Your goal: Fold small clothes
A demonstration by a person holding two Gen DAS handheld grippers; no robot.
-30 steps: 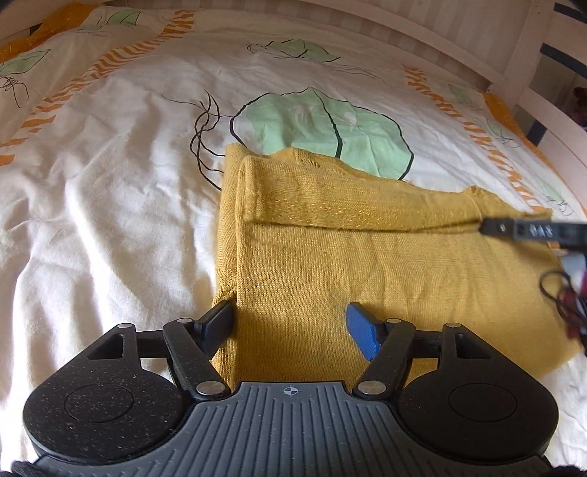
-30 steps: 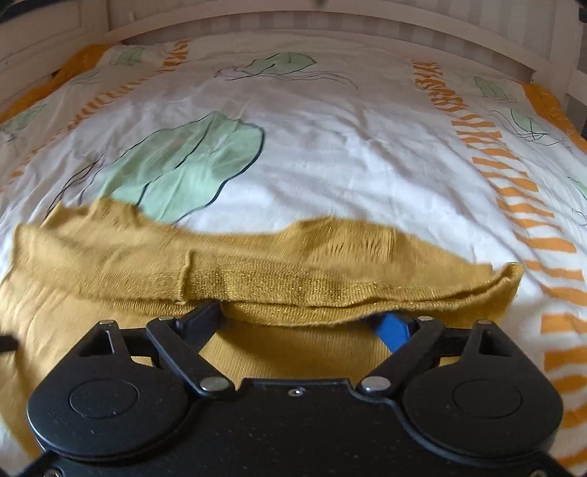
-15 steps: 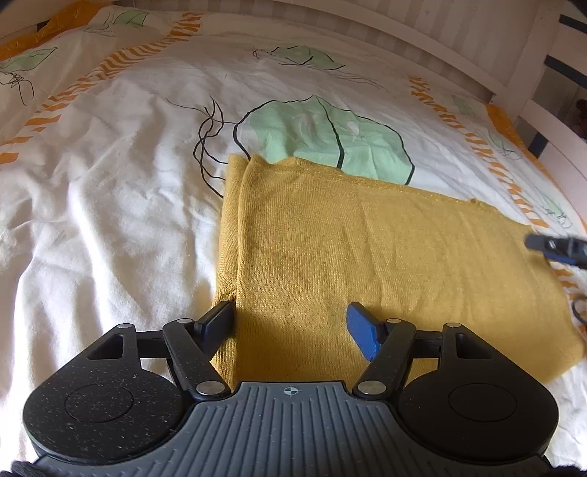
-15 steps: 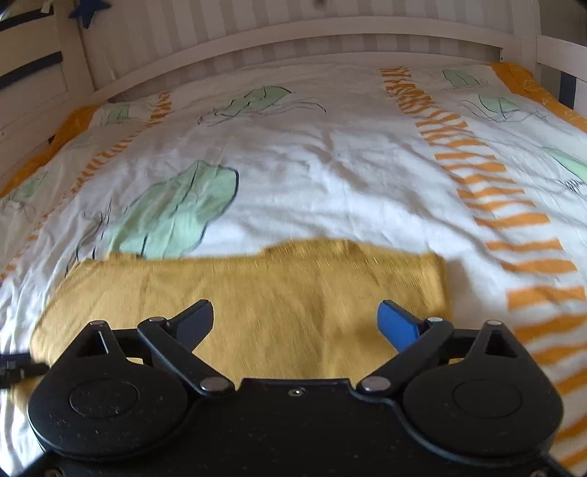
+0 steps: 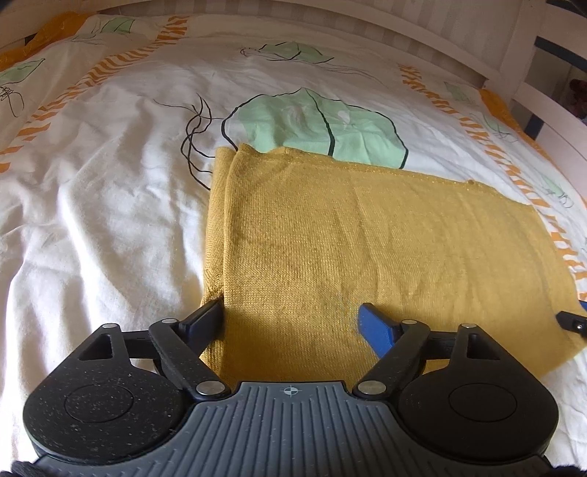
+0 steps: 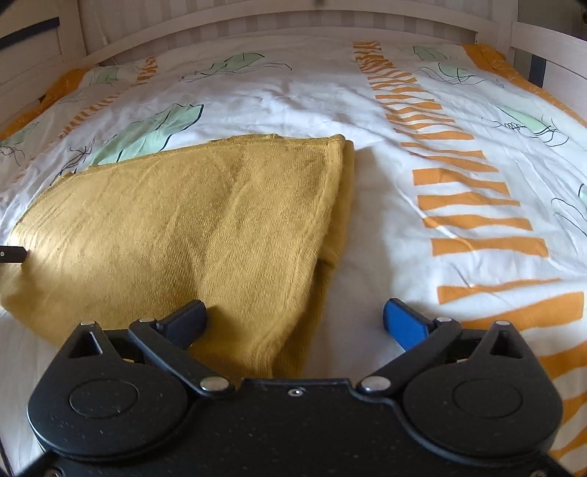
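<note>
A mustard-yellow knit garment (image 5: 367,249) lies folded flat on the bed, its layered left edge showing. My left gripper (image 5: 290,315) sits over its near left corner. Its jaws are opening, and the cloth lies flat between them without being pinched. In the right wrist view the same garment (image 6: 190,227) fills the left half, with its folded right edge running diagonally. My right gripper (image 6: 293,312) straddles that edge at the near corner. Its jaws are opening wide and the pads press on nothing. Each view shows the other gripper's tip at its side edge.
The bed cover (image 5: 110,205) is white with green leaf prints and orange stripes (image 6: 473,198), slightly wrinkled. A white slatted bed frame (image 6: 279,14) encloses the far side and both sides. Open cover lies beyond the garment and to its right.
The raised far fold that my right gripper carried is now laid down flat. That gripper let go and drew back to the garment's near right corner. The left jaws spread slightly.
</note>
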